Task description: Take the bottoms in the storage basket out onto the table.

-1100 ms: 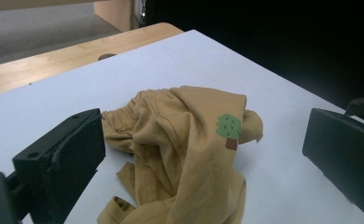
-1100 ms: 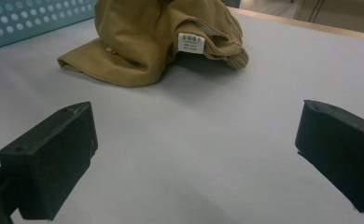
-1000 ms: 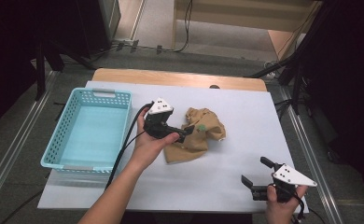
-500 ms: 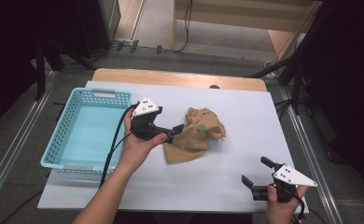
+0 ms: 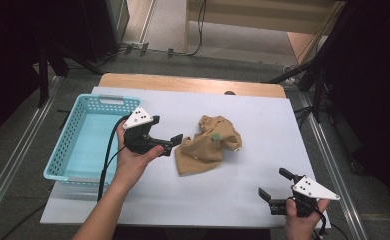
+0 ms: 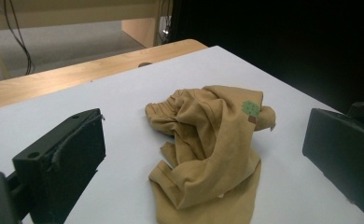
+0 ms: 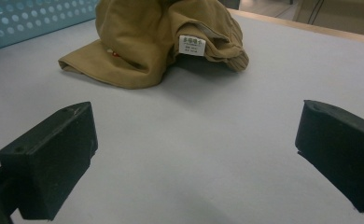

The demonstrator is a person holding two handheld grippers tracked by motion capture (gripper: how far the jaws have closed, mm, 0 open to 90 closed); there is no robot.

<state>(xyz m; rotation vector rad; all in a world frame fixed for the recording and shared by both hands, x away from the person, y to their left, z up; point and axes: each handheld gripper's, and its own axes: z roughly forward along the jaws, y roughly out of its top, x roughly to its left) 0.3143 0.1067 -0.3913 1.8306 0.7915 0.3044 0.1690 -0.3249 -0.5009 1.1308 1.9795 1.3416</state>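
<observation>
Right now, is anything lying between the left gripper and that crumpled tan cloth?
Nothing visible does. The left gripper stands open beside the tan cloth, with bare white table between its jaws and the cloth.

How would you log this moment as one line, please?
left gripper: open, beside tan garment, apart | right gripper: open, near table front edge | basket: left of garment

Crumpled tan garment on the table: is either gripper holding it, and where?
Neither. The left gripper is open beside the crumpled tan garment, not touching; the right gripper is open, far off.
</observation>
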